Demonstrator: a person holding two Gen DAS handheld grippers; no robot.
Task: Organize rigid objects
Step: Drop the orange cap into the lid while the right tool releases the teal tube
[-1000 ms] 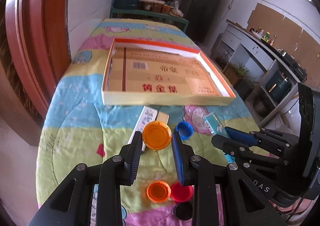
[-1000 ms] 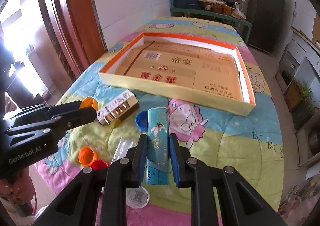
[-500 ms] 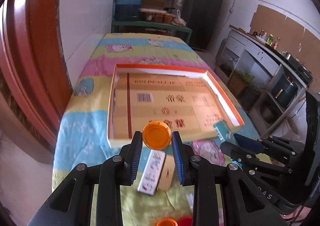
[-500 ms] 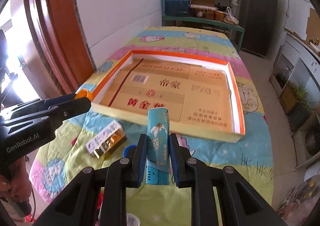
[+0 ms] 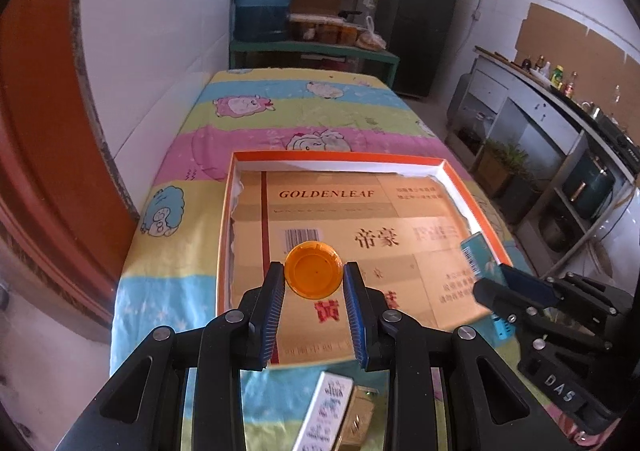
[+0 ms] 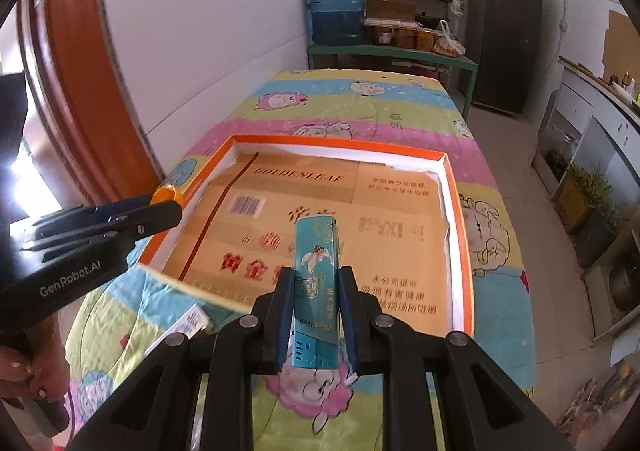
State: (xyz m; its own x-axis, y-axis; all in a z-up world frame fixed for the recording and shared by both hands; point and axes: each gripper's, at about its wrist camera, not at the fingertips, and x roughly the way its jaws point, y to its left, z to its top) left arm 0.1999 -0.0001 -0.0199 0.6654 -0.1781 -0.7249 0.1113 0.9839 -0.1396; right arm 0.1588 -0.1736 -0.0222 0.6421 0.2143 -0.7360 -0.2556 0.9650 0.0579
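The left gripper (image 5: 314,277) is clamped on an orange cap (image 5: 313,269), both blue pads pressing its rim, and carries it above the shallow orange-rimmed box (image 5: 336,159), over the printed cardboard lining (near the barcode). At about four o'clock from the cap, the right gripper (image 6: 316,291) is closed on a teal lighter box (image 6: 316,263), held upright between its fingers over the same tray's near edge. Down at six o'clock, outside the tray on the cartoon-print quilt (image 5: 280,107), lie a white packet (image 5: 324,407) and a gold packet (image 5: 356,421), side by side.
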